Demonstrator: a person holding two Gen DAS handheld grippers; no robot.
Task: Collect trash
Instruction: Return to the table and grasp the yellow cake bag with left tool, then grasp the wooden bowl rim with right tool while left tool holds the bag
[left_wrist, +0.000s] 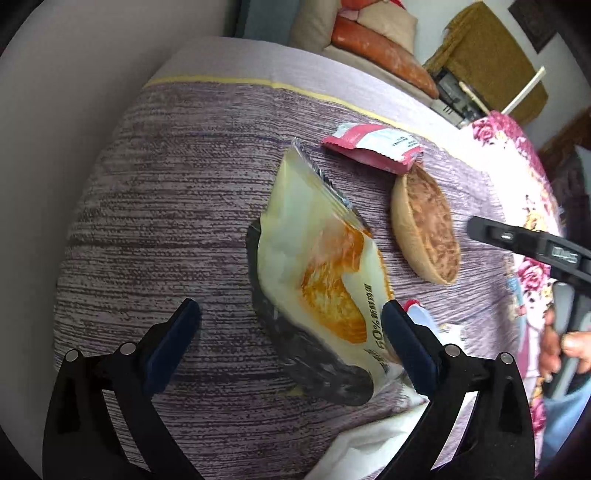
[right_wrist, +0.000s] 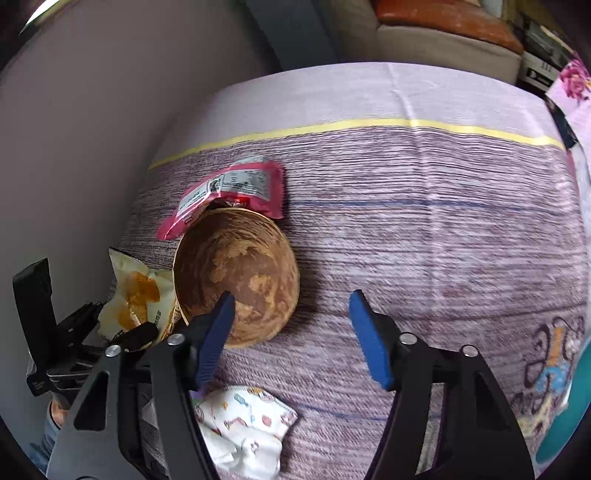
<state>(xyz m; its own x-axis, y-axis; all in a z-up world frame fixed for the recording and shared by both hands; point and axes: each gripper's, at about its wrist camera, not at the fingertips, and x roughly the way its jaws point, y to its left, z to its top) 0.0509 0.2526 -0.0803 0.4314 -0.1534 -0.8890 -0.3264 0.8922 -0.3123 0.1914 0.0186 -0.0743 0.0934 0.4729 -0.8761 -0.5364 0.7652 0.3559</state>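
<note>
The left gripper (left_wrist: 291, 314) hangs over the purple striped bedspread (left_wrist: 166, 192) with its jaws spread wide and nothing between them. Its right finger (left_wrist: 402, 339) overlaps the near corner of a yellow-and-white snack bag (left_wrist: 314, 251), which lies flat on the bedspread with a dark strip showing along its left edge. Beyond the bag, to the right, a brown bowl (left_wrist: 428, 229) sits on the cloth. A pink wrapper (left_wrist: 373, 146) lies at the bowl's far rim, partly tucked behind it.

The right gripper (right_wrist: 291, 301) is likewise spread open and holds nothing. A crumpled printed tissue (right_wrist: 243, 424) lies nearest, below its left finger (right_wrist: 216, 332). That finger's tip overlaps the near rim of the brown bowl (right_wrist: 236, 273). The snack bag (right_wrist: 136, 295) lies just left of the bowl. The pink wrapper (right_wrist: 236, 188) lies farthest, touching the bowl's far rim.
</note>
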